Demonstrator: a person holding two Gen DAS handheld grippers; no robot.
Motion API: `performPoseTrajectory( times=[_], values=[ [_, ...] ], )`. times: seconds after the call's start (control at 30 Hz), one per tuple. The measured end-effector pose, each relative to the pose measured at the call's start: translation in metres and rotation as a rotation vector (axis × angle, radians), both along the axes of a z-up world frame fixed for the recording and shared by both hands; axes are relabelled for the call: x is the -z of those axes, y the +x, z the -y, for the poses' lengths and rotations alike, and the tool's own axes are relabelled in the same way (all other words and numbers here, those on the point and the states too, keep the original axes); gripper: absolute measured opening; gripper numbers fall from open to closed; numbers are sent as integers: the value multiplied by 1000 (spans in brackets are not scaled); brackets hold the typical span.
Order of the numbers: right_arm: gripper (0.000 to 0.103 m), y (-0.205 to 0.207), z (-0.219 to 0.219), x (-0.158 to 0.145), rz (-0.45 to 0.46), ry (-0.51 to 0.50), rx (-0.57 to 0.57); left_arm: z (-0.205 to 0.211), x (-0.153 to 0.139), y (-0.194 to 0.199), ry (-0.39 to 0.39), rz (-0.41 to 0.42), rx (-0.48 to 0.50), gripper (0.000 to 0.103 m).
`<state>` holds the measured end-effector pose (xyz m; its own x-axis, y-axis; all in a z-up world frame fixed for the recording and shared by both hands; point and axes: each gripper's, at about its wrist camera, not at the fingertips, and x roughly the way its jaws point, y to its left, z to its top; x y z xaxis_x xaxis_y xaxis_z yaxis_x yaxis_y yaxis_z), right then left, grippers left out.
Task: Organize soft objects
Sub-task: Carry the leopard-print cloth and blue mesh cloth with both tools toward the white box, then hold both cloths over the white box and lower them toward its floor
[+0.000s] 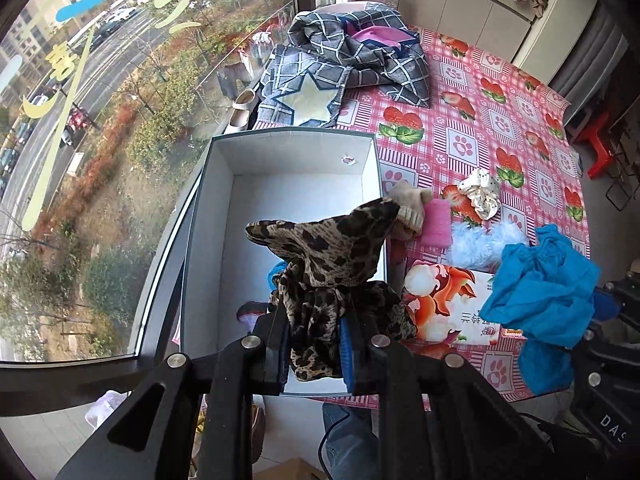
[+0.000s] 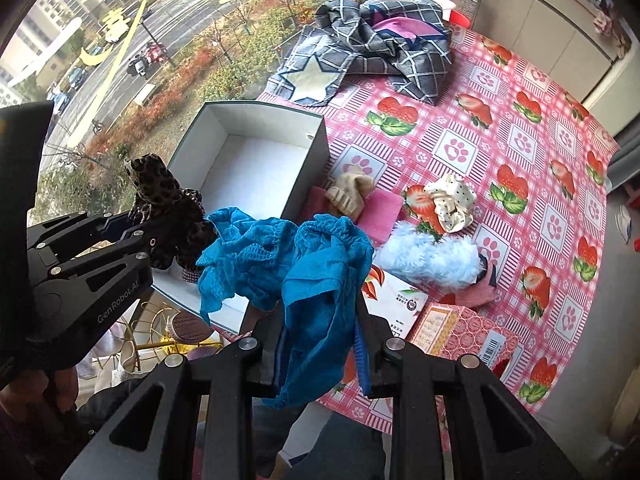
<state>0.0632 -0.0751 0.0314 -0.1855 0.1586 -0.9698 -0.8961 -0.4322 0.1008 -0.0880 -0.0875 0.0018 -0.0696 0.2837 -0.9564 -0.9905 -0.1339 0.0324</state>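
My left gripper (image 1: 314,344) is shut on a leopard-print cloth (image 1: 332,256), which hangs over the near end of an open white box (image 1: 280,152). In the right wrist view the same left gripper (image 2: 160,220) holds the leopard cloth (image 2: 156,184) beside the box (image 2: 224,120). My right gripper (image 2: 320,344) is shut on a crumpled blue cloth (image 2: 288,264), held just right of the box's near corner; the blue cloth (image 1: 544,280) also shows in the left view. A beige knit piece (image 2: 350,194), a pink pad (image 2: 384,208), a cream dotted scrunchie (image 2: 452,202) and a pale blue fluffy item (image 2: 428,258) lie on the tablecloth.
A grey checked garment with a star patch (image 2: 372,52) is heaped at the table's far end. A printed tissue pack (image 1: 448,304) and a pink patterned box (image 2: 460,332) lie near the front edge. The strawberry tablecloth (image 2: 520,128) runs right; a large window (image 1: 100,140) borders the left.
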Motion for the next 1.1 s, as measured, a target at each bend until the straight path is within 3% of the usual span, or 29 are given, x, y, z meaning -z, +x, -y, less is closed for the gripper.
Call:
performPoseTrajectory(
  times=[0.47,1.1],
  values=[
    [27,-42,2,1,21,5,-116,11,-1,-24,3,6,-64,22],
    [27,-53,1,3,28,1,-149,11,-2,-28,4,10,-71,22]
  ],
)
